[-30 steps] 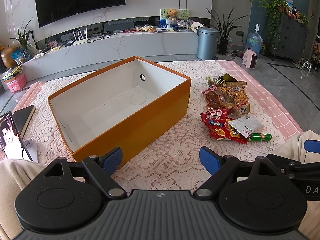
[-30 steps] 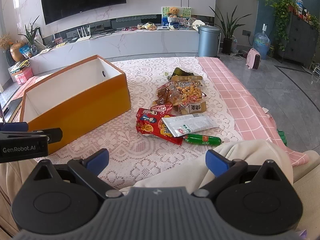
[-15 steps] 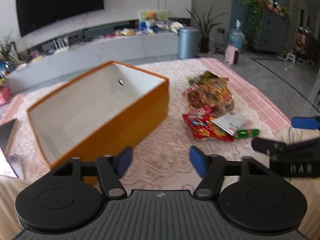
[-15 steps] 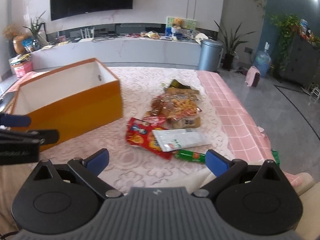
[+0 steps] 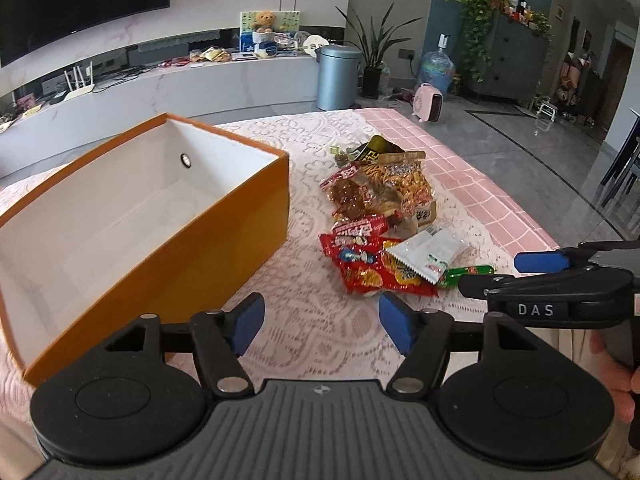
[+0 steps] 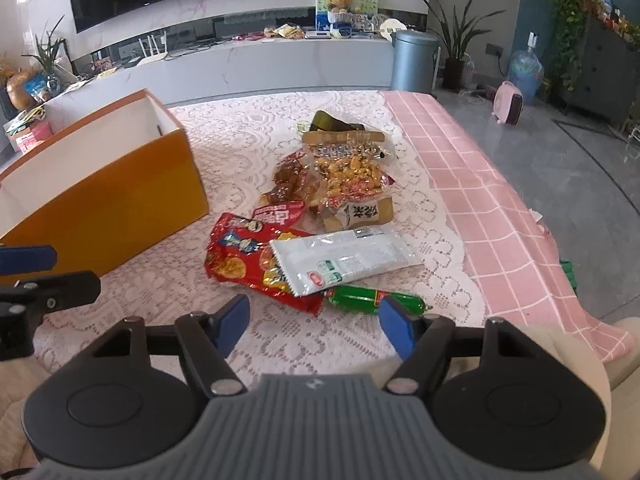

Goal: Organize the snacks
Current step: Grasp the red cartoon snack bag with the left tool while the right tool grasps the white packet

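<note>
A strip of bare white lace tablecloth (image 6: 152, 280) separates the tall-walled, open-topped orange cardboard box (image 5: 168, 256) on the left from the overlapping heap of plastic snack packets (image 6: 320, 216) on the right, whose nearest obstacle is a green sausage stick (image 6: 368, 298).

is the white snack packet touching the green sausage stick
Touching. The right wrist view shows the white plastic snack packet with its lower corner lying over the left end of the green-wrapped sausage stick, with no gap between them.

Behind your lace-covered surface (image 6: 280, 128) stands a grey bin (image 6: 414, 60); right of the bin you see a potted plant (image 6: 456, 46), then a water jug (image 6: 525, 70).
</note>
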{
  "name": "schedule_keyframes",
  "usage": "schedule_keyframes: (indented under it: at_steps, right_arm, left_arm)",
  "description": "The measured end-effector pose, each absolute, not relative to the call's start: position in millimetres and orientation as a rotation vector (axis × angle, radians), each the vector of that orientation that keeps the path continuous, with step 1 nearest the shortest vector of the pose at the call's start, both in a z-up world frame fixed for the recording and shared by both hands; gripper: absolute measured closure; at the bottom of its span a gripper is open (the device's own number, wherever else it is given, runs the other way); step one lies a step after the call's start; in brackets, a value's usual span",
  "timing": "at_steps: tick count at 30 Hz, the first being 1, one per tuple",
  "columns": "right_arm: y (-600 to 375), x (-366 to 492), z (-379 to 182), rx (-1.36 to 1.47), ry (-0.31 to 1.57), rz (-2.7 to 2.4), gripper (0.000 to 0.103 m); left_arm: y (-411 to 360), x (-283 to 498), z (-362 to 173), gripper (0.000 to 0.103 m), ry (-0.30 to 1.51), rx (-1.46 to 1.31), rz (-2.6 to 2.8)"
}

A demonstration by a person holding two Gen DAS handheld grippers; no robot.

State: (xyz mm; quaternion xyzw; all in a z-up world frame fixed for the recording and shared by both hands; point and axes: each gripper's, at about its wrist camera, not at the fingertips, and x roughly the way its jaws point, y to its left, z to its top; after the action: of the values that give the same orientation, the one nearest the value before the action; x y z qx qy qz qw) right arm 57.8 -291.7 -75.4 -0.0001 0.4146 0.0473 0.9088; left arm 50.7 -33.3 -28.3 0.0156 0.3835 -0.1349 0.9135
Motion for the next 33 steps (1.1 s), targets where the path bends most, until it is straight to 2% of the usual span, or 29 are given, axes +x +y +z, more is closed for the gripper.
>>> schedule_keyframes:
  at_steps: [3, 7, 8, 14, 17, 19, 24, 26, 28, 33]
  right_arm:
    - [-296.3, 68.8, -79.1, 0.009, 0.873, 0.081, 0.031]
    - [-303.6, 83.0, -84.7, 0.02, 0.884, 0.036, 0.016]
    - [-306.3, 86.3, -85.8, 0.026, 0.886, 0.024, 0.015]
    - [-324.1, 107.9, -96.5, 0.142, 0.945, -0.009, 0.014]
    - [-329.6, 117.0, -104.8, 0.209, 0.973, -0.009, 0.015]
    - [-332.4, 120.2, -108.5, 0.251, 0.976, -0.006, 0.019]
    - [-337.1, 134.2, -122.8, 0.36, 1.017, -0.013, 0.02]
    - [-338.7, 141.1, -128.9, 0.398, 1.046, -0.021, 0.018]
    - [-341.0, 144.7, -129.5, 0.433, 1.021, -0.027, 0.014]
    - [-338.0, 156.2, -133.1, 0.445, 0.984, -0.046, 0.011]
  left_arm:
    - [-35.4, 63.4, -30.0, 0.026, 0.799, 0.021, -0.275]
    - [-35.5, 80.6, -34.5, 0.026, 0.823, -0.024, -0.292]
    - [-36.0, 84.6, -35.9, 0.026, 0.827, -0.032, -0.297]
    - [-44.3, 110.1, -48.8, 0.026, 0.863, -0.058, -0.318]
    - [-48.0, 121.3, -56.9, 0.031, 0.881, -0.063, -0.318]
    - [-49.7, 129.1, -63.0, 0.035, 0.905, -0.072, -0.311]
    - [-54.5, 146.2, -77.9, 0.038, 0.948, -0.09, -0.317]
    - [-56.9, 150.8, -84.5, 0.039, 0.961, -0.091, -0.324]
    - [-58.0, 154.5, -91.1, 0.044, 0.975, -0.096, -0.322]
    - [-56.8, 160.2, -99.2, 0.048, 0.994, -0.128, -0.333]
